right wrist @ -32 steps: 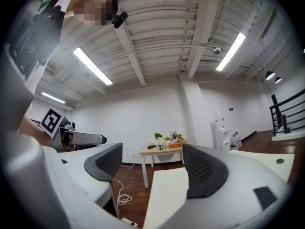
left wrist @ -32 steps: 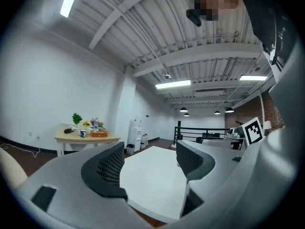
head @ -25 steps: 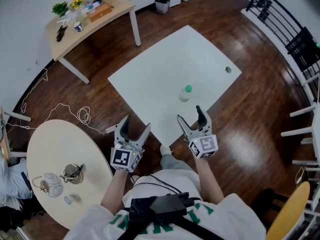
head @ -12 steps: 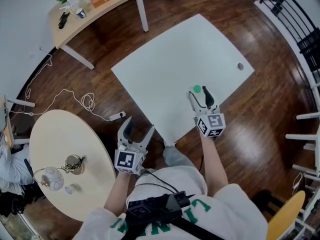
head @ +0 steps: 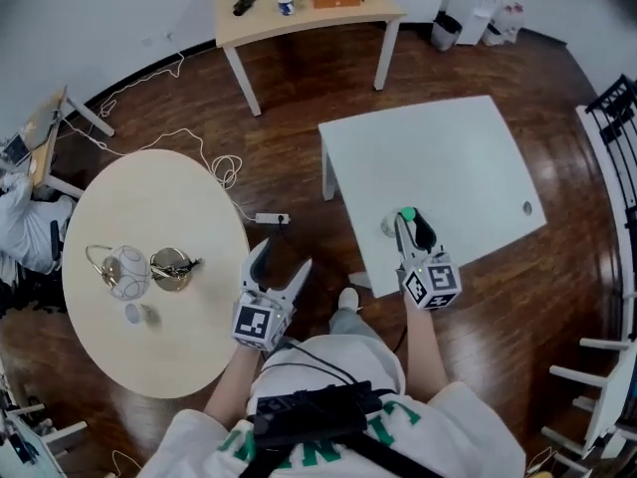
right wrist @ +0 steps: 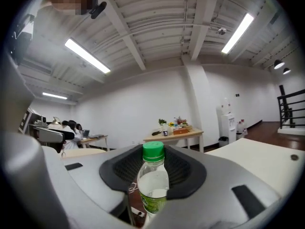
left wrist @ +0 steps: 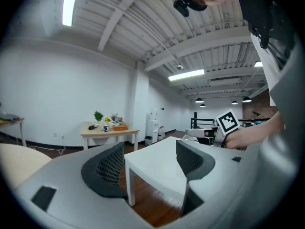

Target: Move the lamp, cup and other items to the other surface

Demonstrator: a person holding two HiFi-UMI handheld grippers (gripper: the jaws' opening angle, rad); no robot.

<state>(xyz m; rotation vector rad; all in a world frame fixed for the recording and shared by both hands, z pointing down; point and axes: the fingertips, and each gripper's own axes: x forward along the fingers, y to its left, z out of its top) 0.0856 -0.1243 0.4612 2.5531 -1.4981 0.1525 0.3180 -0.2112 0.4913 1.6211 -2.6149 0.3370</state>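
Observation:
A clear water bottle (head: 395,226) with a green cap stands near the front edge of the white table (head: 448,157). My right gripper (head: 409,224) is around it, its jaws closing with the pads against both sides of the bottle (right wrist: 153,182). My left gripper (head: 281,258) hangs open over the floor between the two tables, nothing between its fingers (left wrist: 110,168). On the round beige table (head: 169,197) at the left sit a white globe lamp with a gold wire frame (head: 123,268), a brass cup (head: 171,268) and a small pale item (head: 139,314).
A wooden table (head: 370,8) with several small items stands at the back. A white cable and power strip (head: 269,218) lie on the wood floor. A black railing (head: 617,118) runs along the right. A person's sleeve (head: 25,227) shows at the far left.
My right gripper moved forward to the bottle and its jaws closed around it. The left gripper stayed open. The head view turned left, bringing the round table further in.

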